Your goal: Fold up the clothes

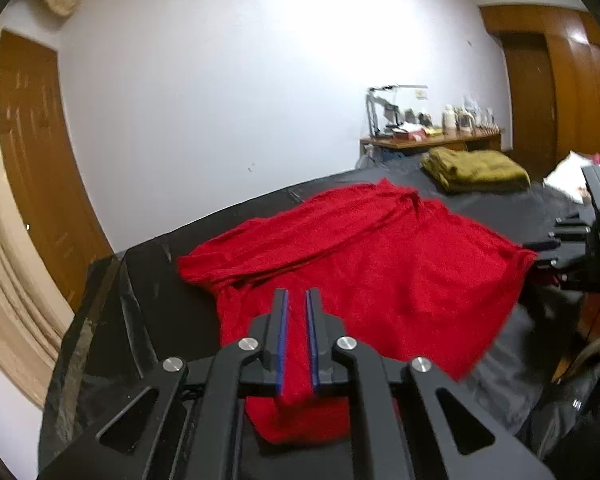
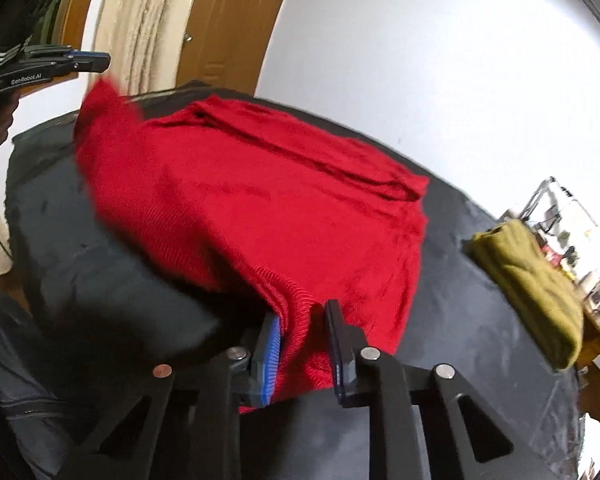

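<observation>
Bright indoor light glares off the white wall (image 1: 260, 80), with fisheye-bent edges, dark corners and slight motion blur.

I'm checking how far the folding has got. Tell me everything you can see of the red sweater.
The red sweater is a ribbed knit, spread mostly flat on the black cover, with long folds bunched along its far edge. The left gripper is shut on one near corner; the ribbed hem at the other corner sits between the jaws of the right gripper. Nothing else touches it.
</observation>
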`<state>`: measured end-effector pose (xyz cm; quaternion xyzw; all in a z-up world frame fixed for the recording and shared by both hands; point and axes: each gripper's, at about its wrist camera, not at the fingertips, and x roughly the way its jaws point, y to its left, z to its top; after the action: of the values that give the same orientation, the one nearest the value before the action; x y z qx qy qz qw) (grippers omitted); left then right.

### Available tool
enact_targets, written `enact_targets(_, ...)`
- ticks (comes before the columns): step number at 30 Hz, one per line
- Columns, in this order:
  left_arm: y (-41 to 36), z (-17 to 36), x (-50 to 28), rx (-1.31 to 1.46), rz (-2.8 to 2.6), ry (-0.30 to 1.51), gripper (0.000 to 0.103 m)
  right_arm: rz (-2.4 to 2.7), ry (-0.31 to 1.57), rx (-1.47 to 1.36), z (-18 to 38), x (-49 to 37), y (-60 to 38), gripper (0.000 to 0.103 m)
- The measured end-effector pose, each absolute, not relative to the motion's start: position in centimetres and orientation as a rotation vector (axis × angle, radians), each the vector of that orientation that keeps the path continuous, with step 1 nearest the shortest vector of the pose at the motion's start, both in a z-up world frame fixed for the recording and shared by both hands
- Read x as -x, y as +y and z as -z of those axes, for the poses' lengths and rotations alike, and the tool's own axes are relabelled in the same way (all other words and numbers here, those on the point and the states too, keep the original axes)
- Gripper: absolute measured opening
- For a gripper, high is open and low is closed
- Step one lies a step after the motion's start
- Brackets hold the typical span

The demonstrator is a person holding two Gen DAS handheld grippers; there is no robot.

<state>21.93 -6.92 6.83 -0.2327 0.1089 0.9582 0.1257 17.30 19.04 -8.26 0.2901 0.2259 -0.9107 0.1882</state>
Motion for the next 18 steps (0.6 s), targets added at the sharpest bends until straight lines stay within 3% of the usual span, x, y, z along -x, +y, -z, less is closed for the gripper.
enact_targets(6,-7.9,-5.6,-21.5,0.803,-2.692,0.295,0.009,2.586,0.683,-0.723,6.8,-16.7,18.9,0.018)
enact_targets(8,-7.9,-4.7,-21.6,0.874,-2.662,0.32,0.021,2.585,0.7,-0.707,6.7,-16.6,18.7,0.019)
enact_targets(10,-8.0,-3.8,-21.6,0.918,-2.643,0.337,0.059,2.579,0.697,-0.713,7.0,-16.2,18.6,0.019)
enact_targets(12,-7.8,-3.1,-21.8,0.934,-2.613,0.368,0.072,2.577,0.686,-0.724,6.9,-15.9,18.6,0.019)
enact_targets(18,-3.9,-0.8,-22.7,0.904,-2.449,0.613,0.072,2.568,0.621,-0.779,7.3,-15.5,19.0,0.019)
